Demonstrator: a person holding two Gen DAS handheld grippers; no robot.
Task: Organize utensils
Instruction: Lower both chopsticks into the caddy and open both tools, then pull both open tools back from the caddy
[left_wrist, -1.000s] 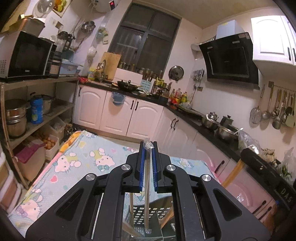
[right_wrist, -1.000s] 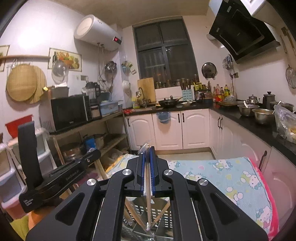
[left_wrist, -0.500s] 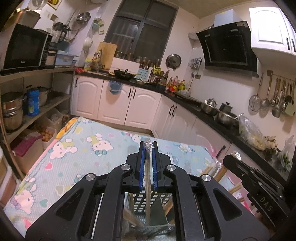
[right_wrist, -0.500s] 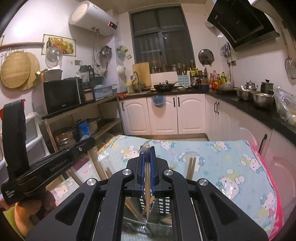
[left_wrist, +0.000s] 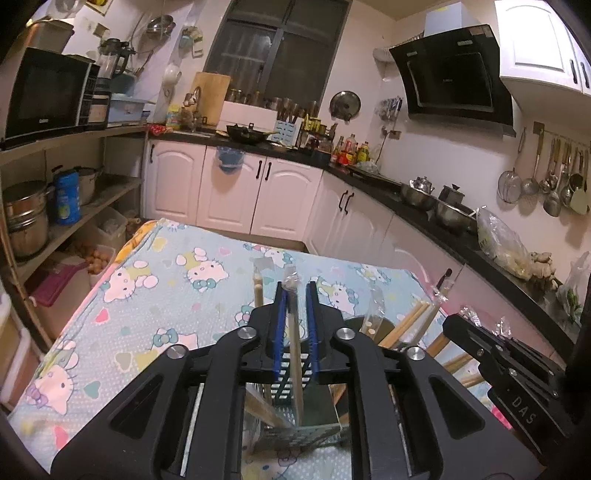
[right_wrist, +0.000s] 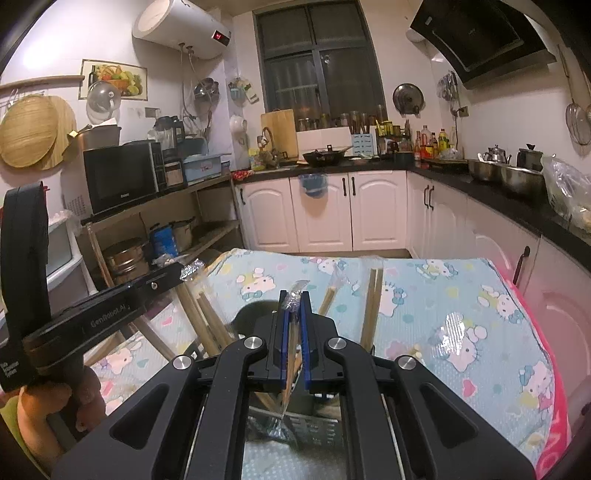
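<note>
While both grippers are hovered over the slotted utensil holder (left_wrist: 291, 373) near the tablecloth's (left_wrist: 155, 291) front edge, a wrapped chopstick is kept upright in each. The left gripper (left_wrist: 294, 325) is parted a bit; its blue pads (left_wrist: 279, 325) sit just off the plastic-wrapped chopstick (left_wrist: 295, 354), so whether it's actually gripped can't be told. The stick's lower end is dropped inside the holder. The right gripper (right_wrist: 291, 332) is clenched tight on its own wrapped chopstick (right_wrist: 291, 354), tip pointed down into the same holder (right_wrist: 314, 421). More wrapped chopsticks (right_wrist: 371, 306) are leaned out of the holder on both sides, pretty crowded. Lots of open cloth is seen toward the far edge and the left edge; the right edge is hemmed in by white cabinets (right_wrist: 436, 218).
</note>
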